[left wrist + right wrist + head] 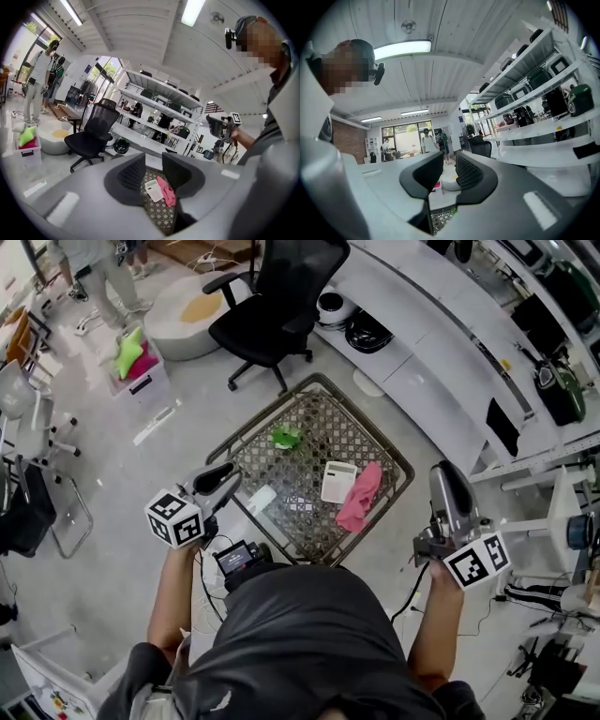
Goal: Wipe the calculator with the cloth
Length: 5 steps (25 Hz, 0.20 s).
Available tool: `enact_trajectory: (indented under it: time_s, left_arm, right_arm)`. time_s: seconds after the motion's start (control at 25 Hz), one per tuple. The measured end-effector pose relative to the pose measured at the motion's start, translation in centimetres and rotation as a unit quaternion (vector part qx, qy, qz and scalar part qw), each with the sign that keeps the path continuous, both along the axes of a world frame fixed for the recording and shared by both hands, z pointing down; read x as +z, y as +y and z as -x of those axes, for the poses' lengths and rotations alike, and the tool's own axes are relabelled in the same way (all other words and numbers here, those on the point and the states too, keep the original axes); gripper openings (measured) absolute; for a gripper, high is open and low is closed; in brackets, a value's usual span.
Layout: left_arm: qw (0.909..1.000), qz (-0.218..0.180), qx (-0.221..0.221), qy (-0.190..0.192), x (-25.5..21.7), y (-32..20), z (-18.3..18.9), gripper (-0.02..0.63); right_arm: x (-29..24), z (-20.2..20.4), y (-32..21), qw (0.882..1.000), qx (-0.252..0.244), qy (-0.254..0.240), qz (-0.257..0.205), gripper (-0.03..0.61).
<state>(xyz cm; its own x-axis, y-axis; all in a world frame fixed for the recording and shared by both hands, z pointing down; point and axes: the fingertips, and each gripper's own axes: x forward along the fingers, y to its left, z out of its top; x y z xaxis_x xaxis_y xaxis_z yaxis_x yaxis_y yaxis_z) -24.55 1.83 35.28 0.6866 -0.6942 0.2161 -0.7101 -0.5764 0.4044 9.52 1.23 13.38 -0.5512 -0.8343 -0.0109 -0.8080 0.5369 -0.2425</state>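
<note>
The calculator (337,481) is lying on the table (246,432), with the cloth (361,495) touching it at its 3 o'clock. The left gripper (230,474), at the table's 8 o'clock, and the right gripper (443,472), at its 4, are hovering clear. Their jaws are standing narrowly apart and gripping nothing, which fits a pause either ahead of wiping or after it.

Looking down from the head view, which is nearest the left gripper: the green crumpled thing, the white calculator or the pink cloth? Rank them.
1. Green crumpled thing, up and left of the others.
2. White rectangular calculator, in the middle.
3. Pink fabric cloth, just right of the calculator, farthest.
</note>
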Motion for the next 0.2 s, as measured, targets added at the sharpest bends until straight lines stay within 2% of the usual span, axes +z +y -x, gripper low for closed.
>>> enact_trajectory:
  time_s: [0.2]
  left_arm:
    - [0.9999,0.002,0.013,-0.001,0.3,0.8,-0.2,0.169]
  right_arm:
    - [-0.1,-0.7,1.7,1.0,0.02,0.008,-0.003,0.083]
